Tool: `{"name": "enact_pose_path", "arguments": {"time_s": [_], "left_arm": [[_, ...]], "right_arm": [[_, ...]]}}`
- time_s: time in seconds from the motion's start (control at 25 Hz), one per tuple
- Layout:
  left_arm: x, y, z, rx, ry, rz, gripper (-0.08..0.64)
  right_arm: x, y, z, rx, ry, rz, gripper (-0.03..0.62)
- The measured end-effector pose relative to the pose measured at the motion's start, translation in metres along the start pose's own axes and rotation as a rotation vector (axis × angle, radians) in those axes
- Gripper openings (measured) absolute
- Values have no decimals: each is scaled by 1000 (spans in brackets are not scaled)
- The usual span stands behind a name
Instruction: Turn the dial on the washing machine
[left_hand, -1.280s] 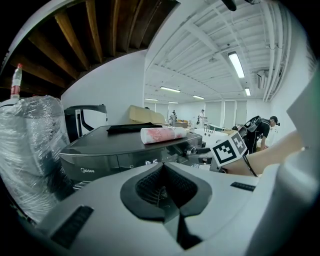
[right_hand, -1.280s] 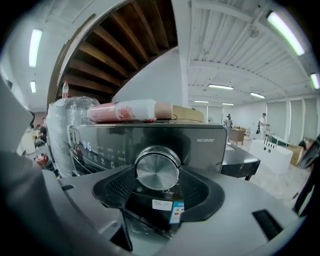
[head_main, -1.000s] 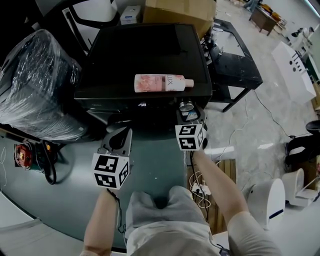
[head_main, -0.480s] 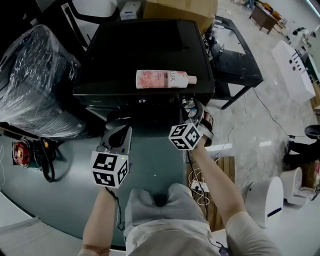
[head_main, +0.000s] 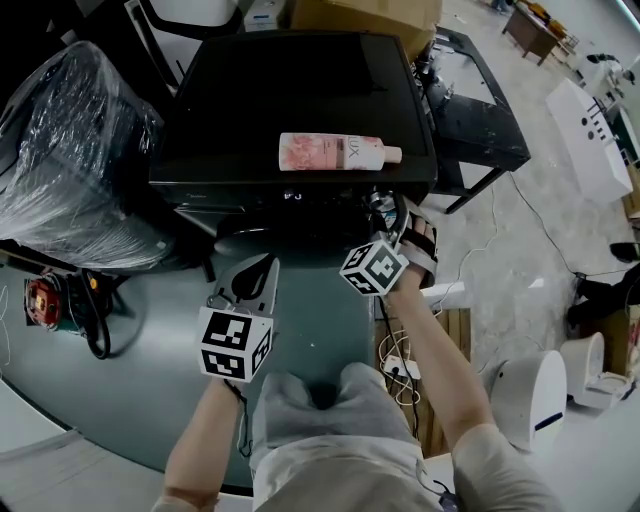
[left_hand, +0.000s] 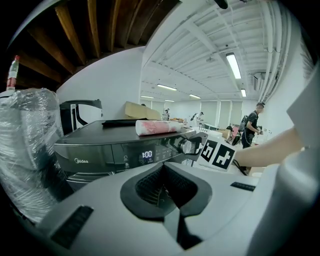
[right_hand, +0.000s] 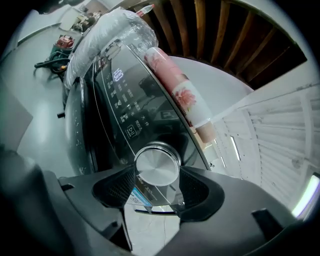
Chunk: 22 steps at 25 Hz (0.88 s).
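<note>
The black washing machine (head_main: 290, 100) stands in front of me, its lit display (left_hand: 147, 155) showing on the front panel. Its round silver dial (right_hand: 157, 167) sits at the panel's right end. My right gripper (right_hand: 157, 174) is shut on the dial, one pad against each side of it. In the head view that gripper (head_main: 386, 216) is rolled over at the dial (head_main: 377, 207), the marker cube tilted. My left gripper (head_main: 248, 282) hangs lower left, away from the machine's front, shut on nothing (left_hand: 162, 187). From there the dial (left_hand: 186, 146) shows to the right.
A pink bottle (head_main: 340, 152) lies on its side on the machine's top, just above the dial. A plastic-wrapped bundle (head_main: 70, 160) stands to the left, a black table (head_main: 480, 120) to the right. Cables and a power strip (head_main: 400, 365) lie on the floor by my right arm.
The right gripper has rolled around the dial, its marker cube tipping from square-on to tilted. The left gripper has drifted slightly right and stays shut.
</note>
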<state>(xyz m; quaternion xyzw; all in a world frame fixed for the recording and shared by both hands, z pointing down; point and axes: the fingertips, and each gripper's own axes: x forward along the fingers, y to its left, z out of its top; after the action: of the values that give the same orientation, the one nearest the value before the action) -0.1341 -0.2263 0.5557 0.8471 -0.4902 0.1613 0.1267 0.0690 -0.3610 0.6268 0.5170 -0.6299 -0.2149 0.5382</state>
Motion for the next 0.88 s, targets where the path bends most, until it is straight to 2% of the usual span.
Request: {"name": "enact_pose_path", "arguments": {"time_s": [0.56, 0.76, 0.8, 0.88], "left_arm": [[-2, -2, -2, -5, 9, -12, 20], [-16, -3, 17, 9, -36, -12, 20], [-17, -3, 18, 10, -40, -13, 20], [-20, -3, 20, 3, -41, -14, 20]], "right_arm": [[-2, -3, -5, -372, 84, -59, 281], [-5, -8, -4, -500, 90, -76, 267], [-6, -8, -1, -514, 77, -79, 260], [-10, -6, 10, -480, 17, -73, 249]]}}
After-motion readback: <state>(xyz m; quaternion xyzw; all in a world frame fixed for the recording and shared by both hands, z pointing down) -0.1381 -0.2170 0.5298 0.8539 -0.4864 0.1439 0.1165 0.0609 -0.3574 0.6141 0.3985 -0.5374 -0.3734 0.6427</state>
